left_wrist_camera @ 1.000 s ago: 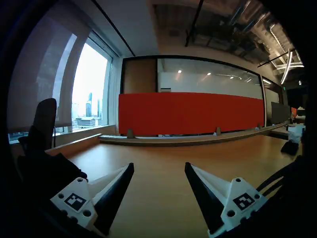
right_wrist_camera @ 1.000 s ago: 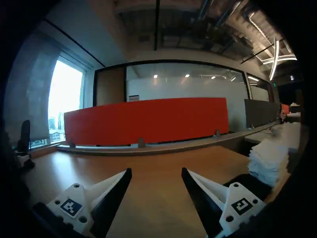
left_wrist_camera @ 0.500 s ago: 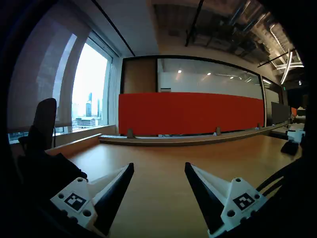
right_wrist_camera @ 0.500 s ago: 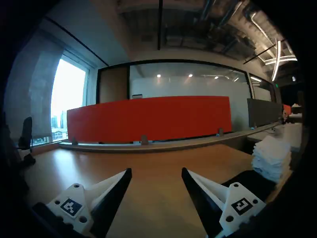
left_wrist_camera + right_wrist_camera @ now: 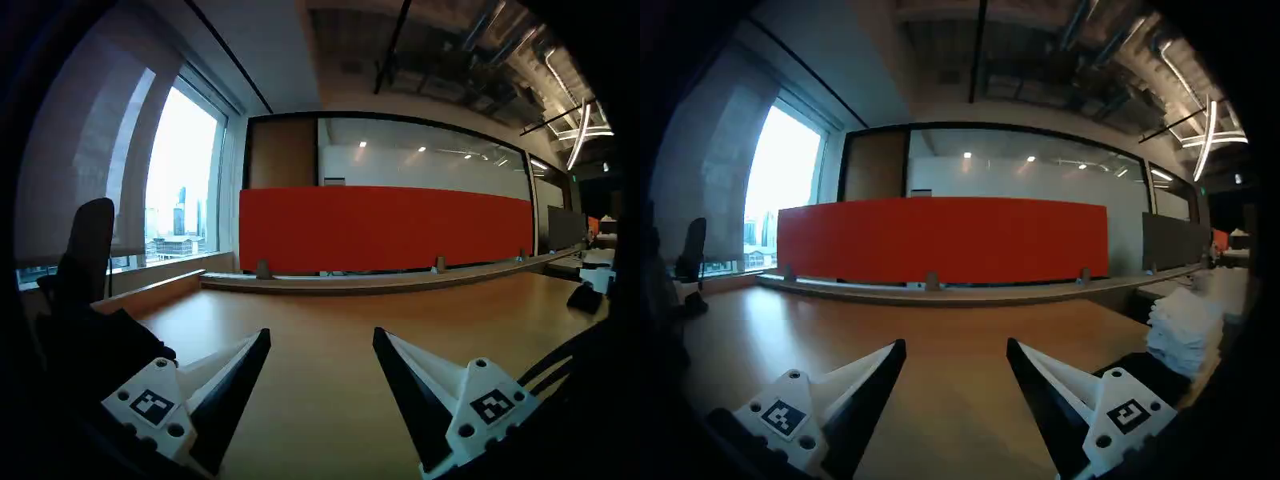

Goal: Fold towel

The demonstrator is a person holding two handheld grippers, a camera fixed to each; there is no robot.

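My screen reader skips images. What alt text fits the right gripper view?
An open hand-held gripper points across a wooden desk, holding nothing. A stack of folded white towels sits at the desk's right edge; a red divider panel spans the back.

Daylight blows out the window (image 5: pixel 182 200) at left in both views, ceiling strip lights (image 5: pixel 1206 136) glare upper right, room otherwise dim but sharp, strong fisheye bending and dark falloff at edges.
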